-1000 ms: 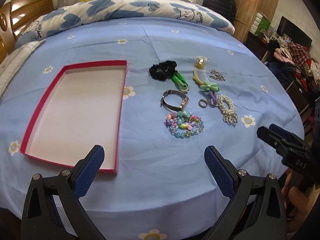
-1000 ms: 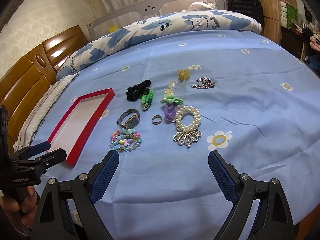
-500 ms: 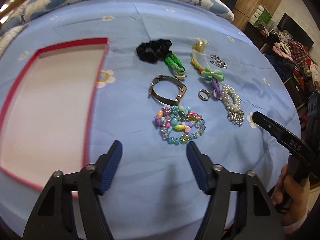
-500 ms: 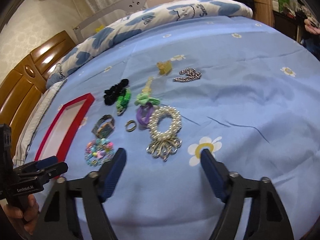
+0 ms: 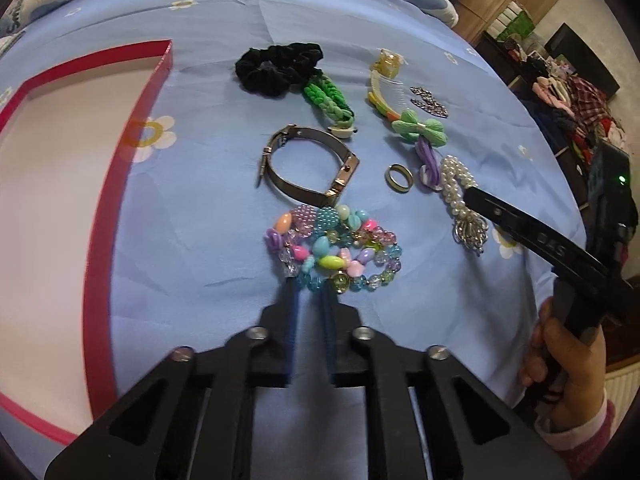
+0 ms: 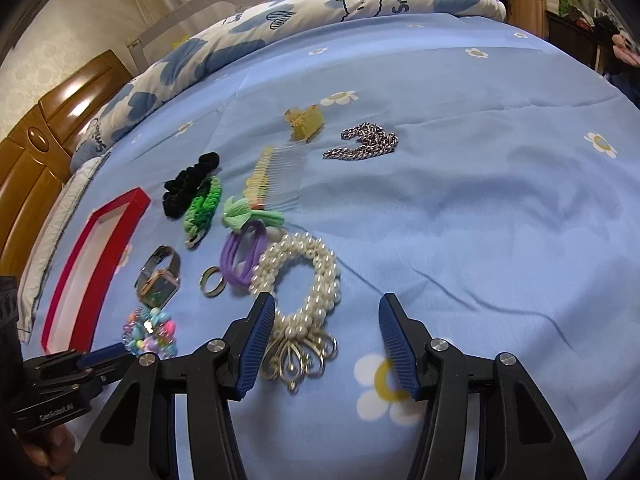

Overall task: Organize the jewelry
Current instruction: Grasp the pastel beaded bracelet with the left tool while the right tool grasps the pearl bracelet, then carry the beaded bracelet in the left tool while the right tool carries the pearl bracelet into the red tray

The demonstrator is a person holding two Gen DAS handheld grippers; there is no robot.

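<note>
My left gripper (image 5: 310, 284) is shut on the near edge of the colourful bead bracelet (image 5: 334, 250), which lies on the blue sheet. Beyond it lie a watch (image 5: 308, 170), a ring (image 5: 399, 178), a black scrunchie (image 5: 276, 66) and a green braided band (image 5: 328, 100). The red tray (image 5: 124, 184) with a white floor lies to the left. My right gripper (image 6: 326, 318) is open, its jaws over the lower part of the pearl bracelet (image 6: 304, 276) with silver loops. The bead bracelet also shows in the right wrist view (image 6: 150, 330).
A comb (image 6: 276, 178), a yellow claw clip (image 6: 304, 122), a silver chain (image 6: 362, 146), a green bow (image 6: 248, 212) and purple hair ties (image 6: 242, 258) lie on the bed. A quilt (image 6: 280, 16) lies at the head. Cluttered furniture (image 5: 560, 72) stands right of the bed.
Both grippers have moved forward and down toward the jewelry. The left jaws have closed from open onto the bead bracelet's edge. The right jaws have narrowed around the pearl bracelet.
</note>
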